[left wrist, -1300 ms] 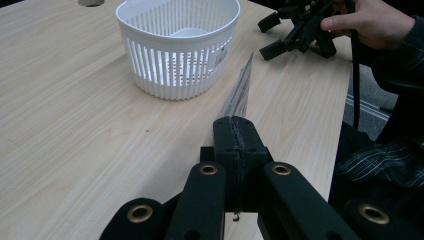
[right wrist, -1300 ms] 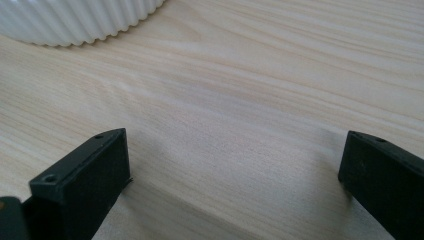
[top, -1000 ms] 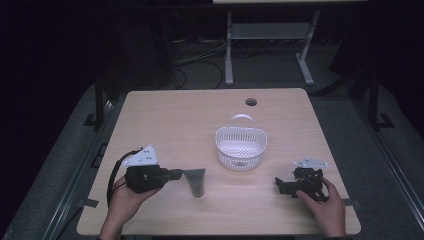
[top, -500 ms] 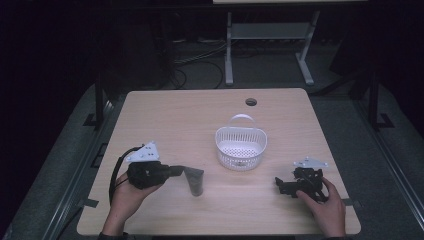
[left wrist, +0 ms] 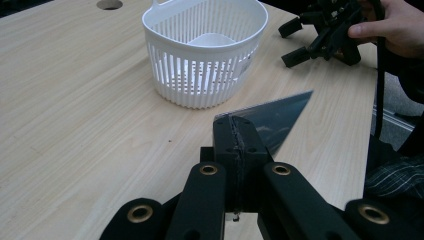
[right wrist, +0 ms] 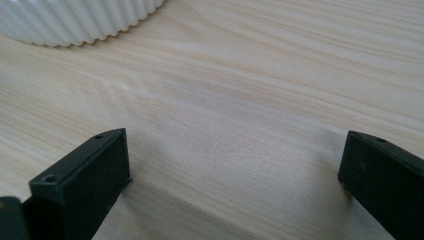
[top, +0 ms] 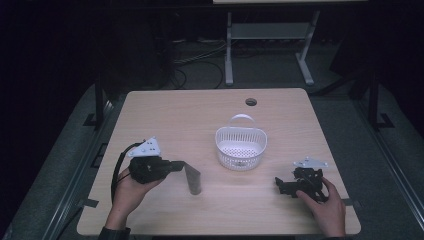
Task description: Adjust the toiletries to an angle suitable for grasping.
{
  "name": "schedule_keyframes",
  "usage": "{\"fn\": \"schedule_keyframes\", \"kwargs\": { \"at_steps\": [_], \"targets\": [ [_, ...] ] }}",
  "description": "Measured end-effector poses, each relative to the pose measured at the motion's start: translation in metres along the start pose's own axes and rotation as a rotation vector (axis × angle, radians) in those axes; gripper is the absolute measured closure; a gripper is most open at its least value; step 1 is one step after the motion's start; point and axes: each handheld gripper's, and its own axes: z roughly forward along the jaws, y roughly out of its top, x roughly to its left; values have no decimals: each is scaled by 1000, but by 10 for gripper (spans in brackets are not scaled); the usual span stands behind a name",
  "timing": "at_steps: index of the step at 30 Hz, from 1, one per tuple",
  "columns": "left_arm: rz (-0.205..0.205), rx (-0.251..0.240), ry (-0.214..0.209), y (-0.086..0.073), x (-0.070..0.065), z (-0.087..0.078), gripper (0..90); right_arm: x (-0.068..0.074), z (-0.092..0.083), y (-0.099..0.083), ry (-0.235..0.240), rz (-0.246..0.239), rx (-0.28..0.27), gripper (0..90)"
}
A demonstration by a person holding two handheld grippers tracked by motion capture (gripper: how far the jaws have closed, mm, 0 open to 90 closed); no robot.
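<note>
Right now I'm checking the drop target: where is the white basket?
In the high view, the white basket stands mid-table, right of the dark sheet in the left gripper.

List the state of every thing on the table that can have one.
Left hand-held gripper: shut on the dark flat pouch.
Dark flat pouch: clamped at one edge, hanging down beside the basket.
White basket: upright on the table, handle raised, nothing inside as far as visible.
Right hand-held gripper: open, low over bare table.
</note>
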Motion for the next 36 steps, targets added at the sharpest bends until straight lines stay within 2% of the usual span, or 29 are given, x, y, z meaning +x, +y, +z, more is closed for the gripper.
{"fn": "schedule_keyframes", "kwargs": {
  "at_steps": [13, 20, 29, 31, 35, 36],
  "targets": [
    [-5, 2, 4, 3, 9, 6, 897, 0, 0, 0, 0, -1, -1, 0],
    [6, 4, 6, 9, 11, 9, 898, 0, 0, 0, 0, 0, 0, 0],
    [0, 7, 1, 6, 12, 4, 890, 0, 0, 0, 0, 0, 0, 0],
    [-11, 12, 1, 3, 12, 0, 832, 0, 0, 0, 0, 0, 0, 0],
    [-12, 9, 9, 1, 12, -6, 639, 0, 0, 0, 0, -1, 0, 0],
    [-11, 10, 8, 1, 12, -7, 513, 0, 0, 0, 0, -1, -1, 0]
  ]
}}
